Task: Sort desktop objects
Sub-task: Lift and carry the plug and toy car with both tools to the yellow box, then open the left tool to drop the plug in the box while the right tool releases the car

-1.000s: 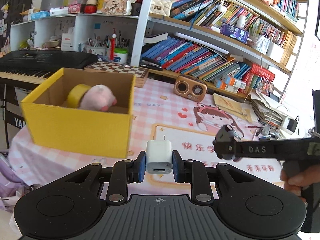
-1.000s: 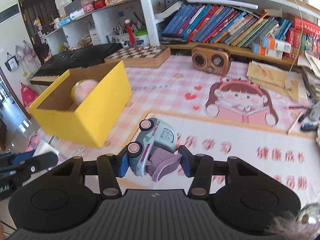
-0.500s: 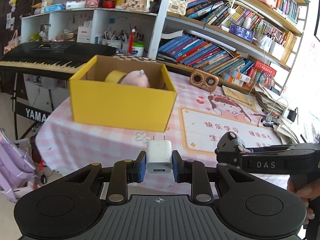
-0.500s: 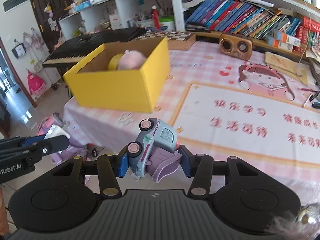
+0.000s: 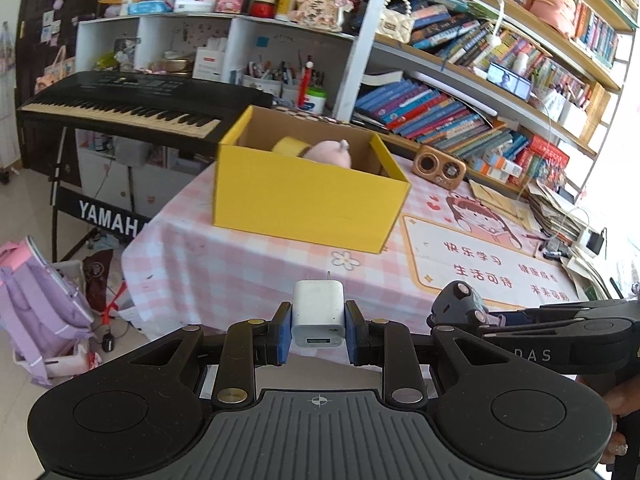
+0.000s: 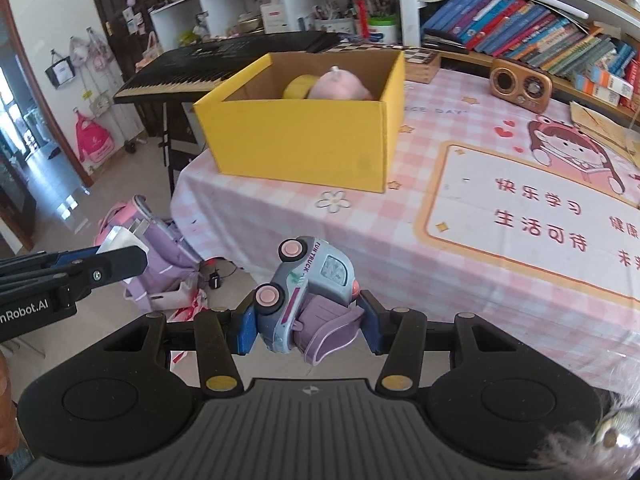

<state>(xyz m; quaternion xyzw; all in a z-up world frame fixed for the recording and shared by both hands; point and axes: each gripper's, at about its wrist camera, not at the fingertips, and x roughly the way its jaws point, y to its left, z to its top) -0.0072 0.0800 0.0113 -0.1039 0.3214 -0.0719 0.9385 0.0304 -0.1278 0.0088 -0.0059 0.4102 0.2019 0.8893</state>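
My left gripper (image 5: 318,330) is shut on a white USB charger (image 5: 318,312), held off the table's near edge. My right gripper (image 6: 306,322) is shut on a blue and purple toy truck (image 6: 308,296), also off the near edge. A yellow cardboard box (image 5: 308,200) stands on the table's left end and holds a yellow tape roll (image 5: 288,146) and a pink plush toy (image 5: 332,152). The box also shows in the right wrist view (image 6: 304,136). The right gripper shows at the right of the left wrist view (image 5: 460,304); the left gripper shows at the left of the right wrist view (image 6: 116,256).
The table has a pink checked cloth (image 6: 440,248) and a cartoon mat (image 6: 540,208). A wooden radio (image 5: 440,166), papers and bookshelves are at the back. A black keyboard (image 5: 120,108) stands left of the table. A purple backpack (image 5: 36,300) lies on the floor.
Both grippers have drawn back and away from the table, still holding the charger and the truck. The yellow box now looks farther away.
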